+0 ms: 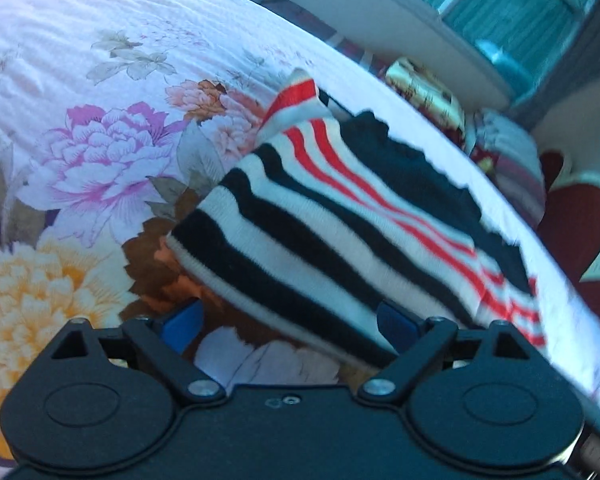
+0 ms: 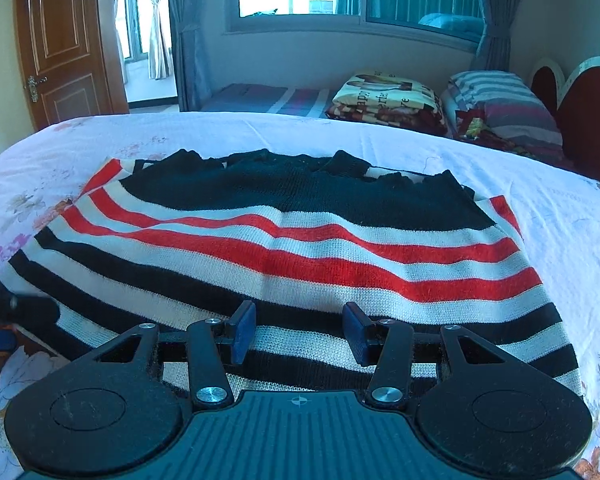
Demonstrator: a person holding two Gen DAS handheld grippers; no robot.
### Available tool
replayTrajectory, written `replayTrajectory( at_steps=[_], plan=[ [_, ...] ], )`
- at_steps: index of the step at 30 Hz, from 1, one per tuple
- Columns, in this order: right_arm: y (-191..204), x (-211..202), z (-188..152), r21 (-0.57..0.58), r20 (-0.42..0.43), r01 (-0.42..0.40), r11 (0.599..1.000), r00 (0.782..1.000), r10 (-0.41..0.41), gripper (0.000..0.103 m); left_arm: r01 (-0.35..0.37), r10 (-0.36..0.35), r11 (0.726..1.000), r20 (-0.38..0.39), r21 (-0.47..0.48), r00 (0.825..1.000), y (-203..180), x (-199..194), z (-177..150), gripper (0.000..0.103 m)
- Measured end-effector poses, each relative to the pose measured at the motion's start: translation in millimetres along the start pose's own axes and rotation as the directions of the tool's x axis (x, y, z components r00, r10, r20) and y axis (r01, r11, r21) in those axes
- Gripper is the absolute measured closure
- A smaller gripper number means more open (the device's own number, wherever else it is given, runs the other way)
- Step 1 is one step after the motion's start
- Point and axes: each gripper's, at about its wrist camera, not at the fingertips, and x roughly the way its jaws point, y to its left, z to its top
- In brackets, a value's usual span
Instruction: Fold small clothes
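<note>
One striped sweater on bed; both grippers agape

Bare floral bedsheet stretches behind the striped sweater; folded blankets block the upper right.

Folded blanket by the window shows partial print, roughly "appy", "erte", "ye"; nothing else legible.
</note>
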Motion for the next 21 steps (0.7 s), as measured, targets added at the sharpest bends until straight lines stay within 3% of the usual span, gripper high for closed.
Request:
replayTrajectory(
  at_steps=[6, 9, 12, 15, 18, 21],
  plan=[
    [0.5, -2.4, 11.3, 0.01, 0.042, -0.01, 1.0, 0.999, 0.009, 0.055, 0.092, -0.083, 0.987, 0.074, -0.131, 0.994, 4.9, 20.5, 22.0, 0.012],
    [1.3, 1.2, 21.5, 0.015, 0.071, 0.004, 1.0, 0.997, -0.005, 0.055, 0.12, -0.104, 0.98, 0.103, -0.16, 0.989, 6.0, 31.4, 30.0, 0.025],
    [1.3, 8.6, 24.7, 0.011, 0.085, 0.05, 0.999, 0.995, -0.051, 0.055, 0.123, -0.105, 0.978, 0.109, -0.17, 0.988, 8.5, 38.9, 33.5, 0.054],
    [6.8, 26.5, 9.1, -0.048, 0.035, 0.095, 0.994, 0.995, -0.093, 0.055, 0.135, -0.117, 0.975, 0.108, -0.178, 0.987, 10.8, 41.5, 34.5, 0.063],
    [17.8, 27.2, -5.4, -0.111, 0.098, 0.146, 0.983, 0.986, -0.135, 0.056, 0.13, -0.113, 0.98, 0.118, -0.149, 0.987, 4.9, 39.7, 35.2, 0.072],
    [17.0, 29.1, -6.7, -0.107, 0.098, 0.147, 0.983, 0.986, -0.137, 0.055, 0.117, -0.106, 0.991, 0.153, -0.062, 0.982, -10.4, 30.2, 36.8, 0.077]
  ],
)
